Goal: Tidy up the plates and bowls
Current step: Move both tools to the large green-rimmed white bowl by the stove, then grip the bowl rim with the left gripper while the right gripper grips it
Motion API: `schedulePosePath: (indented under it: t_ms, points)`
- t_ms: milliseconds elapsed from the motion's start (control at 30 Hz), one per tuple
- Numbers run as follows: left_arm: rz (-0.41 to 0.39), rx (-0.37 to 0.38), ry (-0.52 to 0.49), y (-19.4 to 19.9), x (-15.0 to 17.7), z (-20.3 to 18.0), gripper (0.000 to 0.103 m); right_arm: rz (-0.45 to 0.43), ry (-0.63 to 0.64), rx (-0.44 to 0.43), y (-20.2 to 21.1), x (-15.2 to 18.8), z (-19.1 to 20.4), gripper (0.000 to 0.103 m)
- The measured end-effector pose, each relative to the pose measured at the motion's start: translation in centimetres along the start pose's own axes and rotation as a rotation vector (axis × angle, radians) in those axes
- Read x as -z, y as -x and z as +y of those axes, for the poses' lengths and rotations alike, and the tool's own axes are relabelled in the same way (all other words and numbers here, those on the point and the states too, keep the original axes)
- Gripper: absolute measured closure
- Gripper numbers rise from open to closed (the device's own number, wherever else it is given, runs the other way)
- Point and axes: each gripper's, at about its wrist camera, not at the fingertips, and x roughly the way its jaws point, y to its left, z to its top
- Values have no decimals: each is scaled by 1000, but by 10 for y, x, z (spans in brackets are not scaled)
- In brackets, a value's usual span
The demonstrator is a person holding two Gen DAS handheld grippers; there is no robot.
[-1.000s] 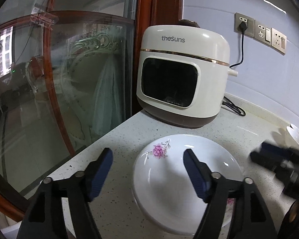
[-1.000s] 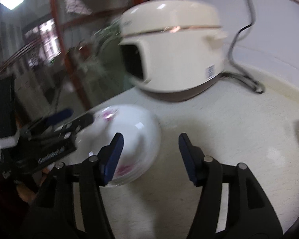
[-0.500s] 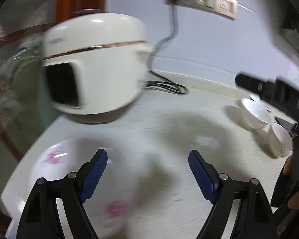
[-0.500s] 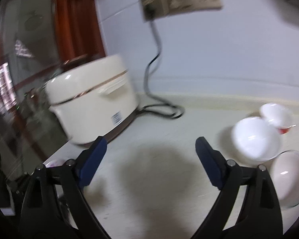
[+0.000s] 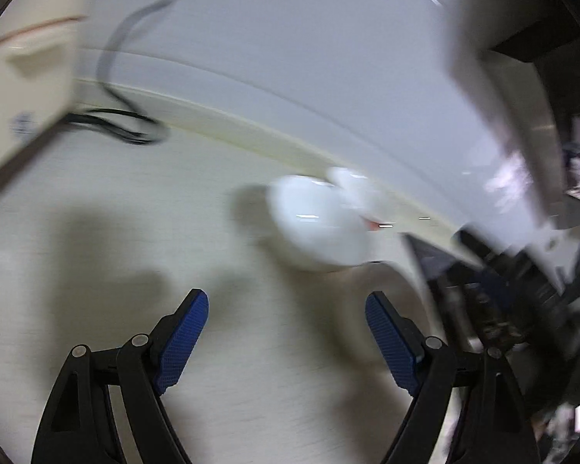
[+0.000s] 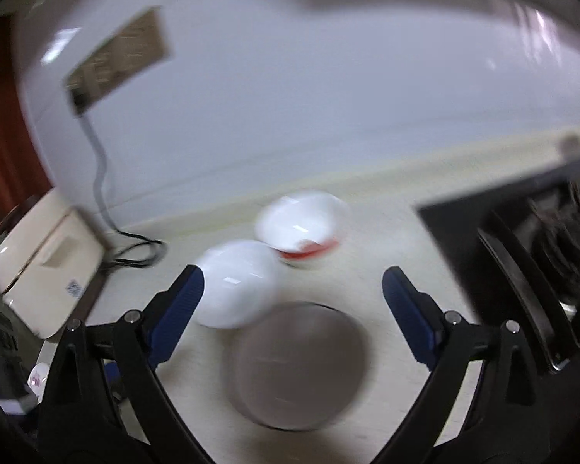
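Claws first. Left claw (image 5: pixel 286 328): jaws standing wide apart, blue pads facing each other, only bare desk (image 5: pixel 96 255) between them; nothing held. Right claw (image 6: pixel 292 299): jaws also spread wide, nothing gripped; the glass bowl (image 6: pixel 295 363) lies on the desk between and just below the pads, not touched by either.

Both views heavily motion-blurred; fine detail unreadable.

Right wrist view, outward from the claw: plain white bowl (image 6: pixel 237 284) sits just beside the left pad, upright, touching or nearly touching the rim of the glass bowl; contact cannot be confirmed through blur. Behind it, toward the wall, a white bowl with a red band (image 6: pixel 301 228) near its base, close against the plain white one. The three bowls form a tight cluster on the desk. Far left: cream rice cooker (image 6: pixel 42 266), its black cord (image 6: pixel 100 178) running up the wall to a socket strip (image 6: pixel 116 60). Right edge: dark stove top (image 6: pixel 522 255).

Left wrist view: white bowl (image 5: pixel 313 224) ahead and right of the claw, well clear of the pads, with a second white bowl showing a red mark behind it, too smeared to separate cleanly. Rice cooker (image 5: pixel 23 73) at the left edge, cord (image 5: pixel 127 127) coiled beside it on the desk. Right claw and a pale sleeve (image 5: pixel 495 135) at the right.
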Motion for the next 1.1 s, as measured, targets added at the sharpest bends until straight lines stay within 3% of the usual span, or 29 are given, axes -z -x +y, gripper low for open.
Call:
schedulePosePath:
  t_ms: [100,167,233,367,533,767,867,900,933,967,1033,1100]
  points:
    - [26,25,-13,-25,7,-16,19,46,-28,-5,-2,3,-28,9]
    - [50,-15,-33,-37,11,-14,19,68,-21,-20,-1,6,-36,13]
    - [57,-19,-22,-40,13,-11,20,89,-7,-51,-1,8,-39,18]
    - [33,-7,-33,-39,11,-11,20,140,40,-125,-11,15,-27,18]
    - [92,-27,-85,-55,17,-17,22,226,93,-95,-29,39,-22,22]
    - [60,-31,-113,-58,21,-17,22,239,66,-117,-28,40,-28,25]
    - [70,-35,-123,-61,21,-18,23,260,60,-132,-34,41,-27,44]
    - [77,-29,-129,-63,20,-19,26,271,59,-130,-36,42,-27,55]
    - [81,-11,-143,-64,20,-21,36,288,57,-134,-39,44,-26,64]
    - [83,2,-157,-63,21,-24,43,299,52,-146,-42,46,-25,67]
    - [93,17,-220,-64,26,-33,71,305,61,-160,-43,48,-21,75]
    - [95,-4,-260,-64,31,-39,79,298,80,-154,-43,48,-16,78]
